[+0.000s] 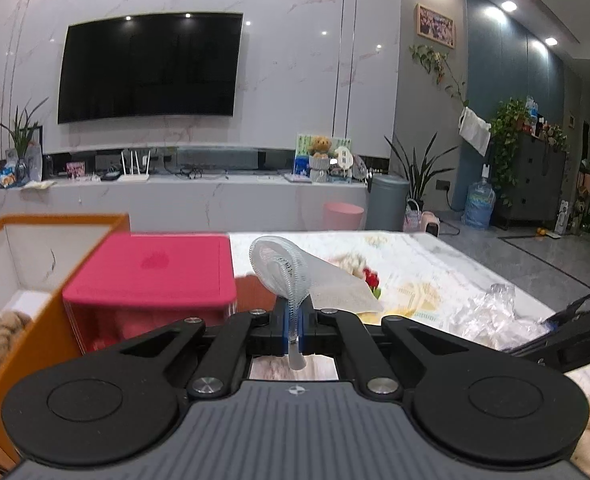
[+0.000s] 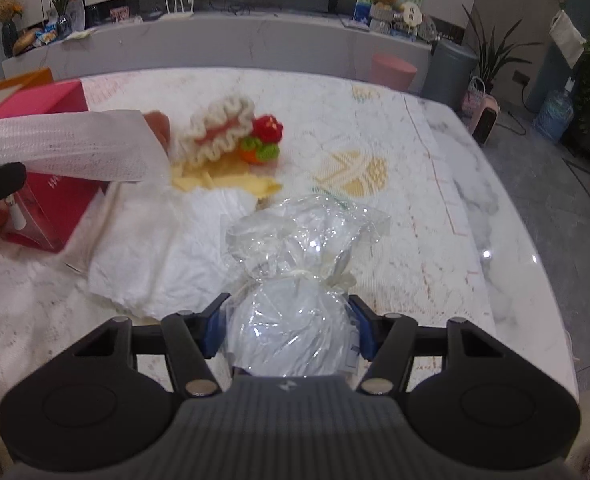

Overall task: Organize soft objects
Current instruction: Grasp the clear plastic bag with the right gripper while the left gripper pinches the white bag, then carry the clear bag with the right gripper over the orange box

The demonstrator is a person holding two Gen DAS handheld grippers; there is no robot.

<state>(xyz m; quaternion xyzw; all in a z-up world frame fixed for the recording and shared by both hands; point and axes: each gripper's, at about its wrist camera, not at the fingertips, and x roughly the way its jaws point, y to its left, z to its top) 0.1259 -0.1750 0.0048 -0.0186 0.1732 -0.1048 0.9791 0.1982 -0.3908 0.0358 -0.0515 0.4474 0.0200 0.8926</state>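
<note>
Now my left gripper [image 1: 293, 322] pinches the white foam net sleeve [image 1: 295, 276], my right gripper [image 2: 289, 330] clamps the cellophane-wrapped bundle [image 2: 295, 328]; next (I judge) both go into the orange box [image 1: 47, 280].

Left gripper [image 1: 293, 326] pinched tight (pads together) — right gripper [image 2: 291, 330] clamped wider.

wall-mounted television [image 1: 149, 68], white router [image 1: 134, 168], teddy bear [image 1: 319, 146], pink bin [image 1: 343, 216], grey bin [image 1: 387, 202], water jug [image 1: 479, 202]

Count: 1 foam net sleeve [image 2: 75, 146], 1 knitted toy [image 2: 231, 132], 1 cellophane-wrapped bundle [image 2: 295, 320], 1 white paper sheet [image 2: 151, 256], 1 pink box [image 1: 151, 276], 1 orange box [image 1: 47, 320], 2 tongs.
</note>
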